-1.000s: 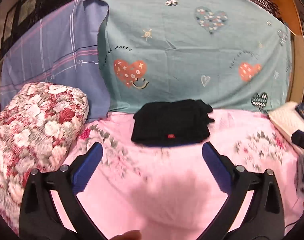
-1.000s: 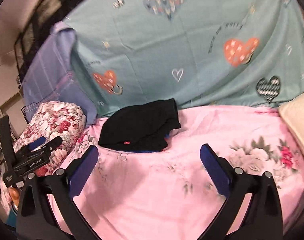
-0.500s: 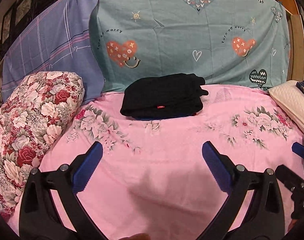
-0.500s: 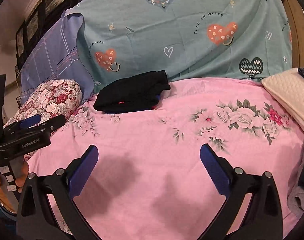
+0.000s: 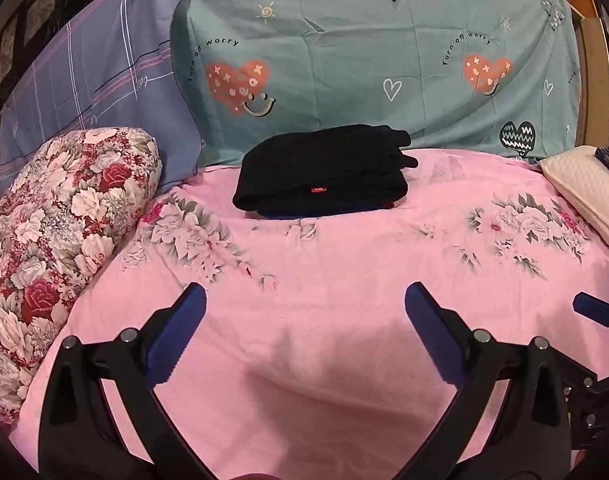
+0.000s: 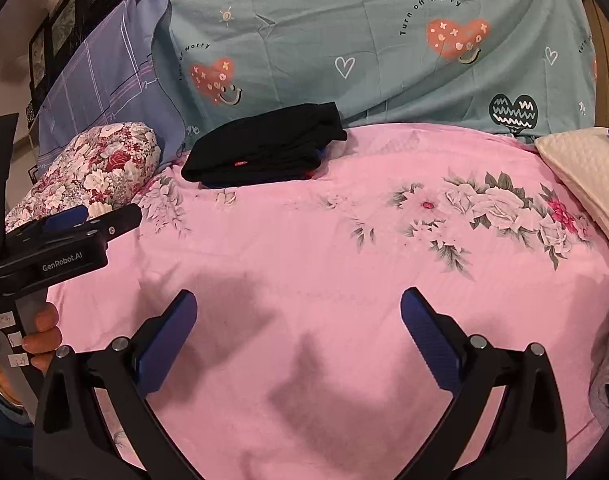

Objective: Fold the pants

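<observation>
Seemingly the fold is finished, so the step in hand is a clean retreat: keep both claws high and pull straight back, so no finger snags the sheet or drags the stack. From the left wrist, the left gripper (image 5: pixel 304 300) hangs spread wide over the pink sheet (image 5: pixel 344 280), pinching nothing; the pants (image 5: pixel 324 172) lie as a compact black stack at 12 o'clock, well apart from the fingertips, against the teal cover (image 5: pixel 364 60). A floral pillow (image 5: pixel 56 220) sits at 9 o'clock, a cream pillow (image 5: pixel 580 184) at 3, and a tip of the right gripper (image 5: pixel 592 312) shows at 4. Against the frame a second ago, the pants sit farther off and the view is sharper, so this claw has backed away. From the right wrist, the right gripper (image 6: pixel 300 304) is likewise spread and empty above the sheet (image 6: pixel 304 240); the pants (image 6: pixel 264 144) lie at 11 o'clock, well apart, and the left gripper (image 6: pixel 64 240) shows side-on at 9. Compared with a second ago, far more bare sheet lies between claw and stack, and the cream pillow (image 6: pixel 584 168) fills more of the 2 o'clock edge.
</observation>
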`<action>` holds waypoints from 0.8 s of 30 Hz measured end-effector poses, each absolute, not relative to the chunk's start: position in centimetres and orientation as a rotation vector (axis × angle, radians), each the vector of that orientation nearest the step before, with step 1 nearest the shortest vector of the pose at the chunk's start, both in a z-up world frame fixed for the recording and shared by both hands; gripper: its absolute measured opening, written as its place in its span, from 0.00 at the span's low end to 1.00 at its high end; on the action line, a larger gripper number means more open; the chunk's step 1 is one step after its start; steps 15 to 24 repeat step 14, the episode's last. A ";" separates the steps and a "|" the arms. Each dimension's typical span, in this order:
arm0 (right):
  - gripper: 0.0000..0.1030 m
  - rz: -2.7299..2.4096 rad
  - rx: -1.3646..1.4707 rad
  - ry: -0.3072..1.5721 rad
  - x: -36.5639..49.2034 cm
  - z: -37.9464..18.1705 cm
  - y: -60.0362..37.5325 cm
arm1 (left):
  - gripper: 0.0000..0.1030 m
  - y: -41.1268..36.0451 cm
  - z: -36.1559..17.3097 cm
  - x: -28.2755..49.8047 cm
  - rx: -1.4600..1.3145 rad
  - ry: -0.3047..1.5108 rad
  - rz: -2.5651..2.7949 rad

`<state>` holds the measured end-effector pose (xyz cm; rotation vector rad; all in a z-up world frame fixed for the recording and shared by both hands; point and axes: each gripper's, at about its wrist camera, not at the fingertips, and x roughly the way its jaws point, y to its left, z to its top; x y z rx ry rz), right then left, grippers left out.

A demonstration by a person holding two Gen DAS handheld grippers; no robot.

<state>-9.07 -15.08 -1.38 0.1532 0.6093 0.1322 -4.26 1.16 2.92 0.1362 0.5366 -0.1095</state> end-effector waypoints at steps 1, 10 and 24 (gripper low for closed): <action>0.99 0.135 0.153 0.615 -9.0 -1.5 -15.0 | 0.98 1.2 2.8 -4.2 0.133 0.547 -0.113; 0.99 0.135 0.143 0.637 -8.7 -2.1 -14.6 | 0.98 0.9 1.4 -3.3 0.164 0.595 -0.044; 0.99 0.130 0.132 0.640 -8.7 -2.2 -14.4 | 0.98 0.6 1.0 -3.2 0.189 0.601 -0.041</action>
